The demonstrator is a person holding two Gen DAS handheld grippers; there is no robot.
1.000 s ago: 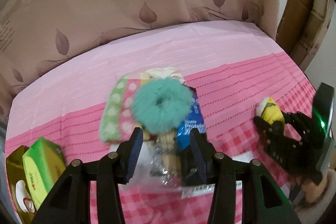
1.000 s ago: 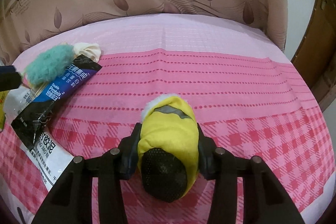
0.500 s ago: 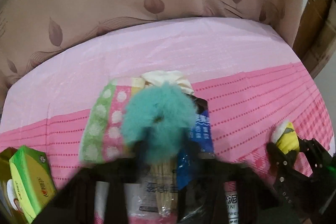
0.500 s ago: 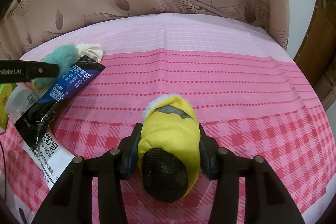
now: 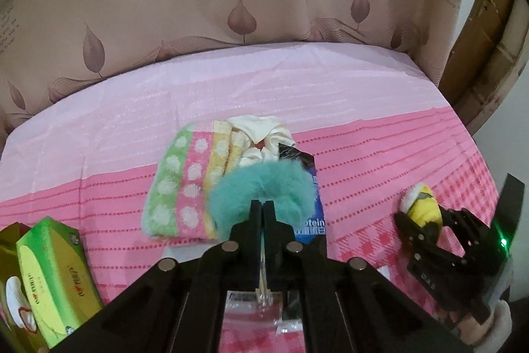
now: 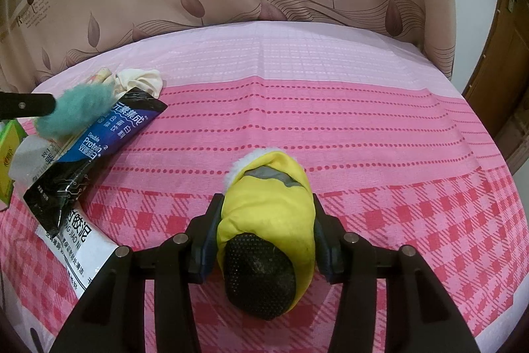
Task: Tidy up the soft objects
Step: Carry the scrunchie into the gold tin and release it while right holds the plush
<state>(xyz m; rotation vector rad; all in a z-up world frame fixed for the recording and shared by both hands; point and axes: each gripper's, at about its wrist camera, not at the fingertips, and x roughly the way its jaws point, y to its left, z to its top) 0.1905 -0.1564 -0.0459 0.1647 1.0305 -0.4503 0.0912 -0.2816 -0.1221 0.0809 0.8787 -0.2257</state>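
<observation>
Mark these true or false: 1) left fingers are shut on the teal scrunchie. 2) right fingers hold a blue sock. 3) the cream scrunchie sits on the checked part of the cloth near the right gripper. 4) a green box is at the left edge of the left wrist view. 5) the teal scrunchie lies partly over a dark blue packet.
1) True. The left gripper pinches the teal scrunchie.
2) False. The right gripper holds a yellow plush with a black end.
3) False. The cream scrunchie lies by the dotted towel, far from the right gripper.
4) True. The green box is there.
5) True. It overlaps the dark blue packet.
</observation>
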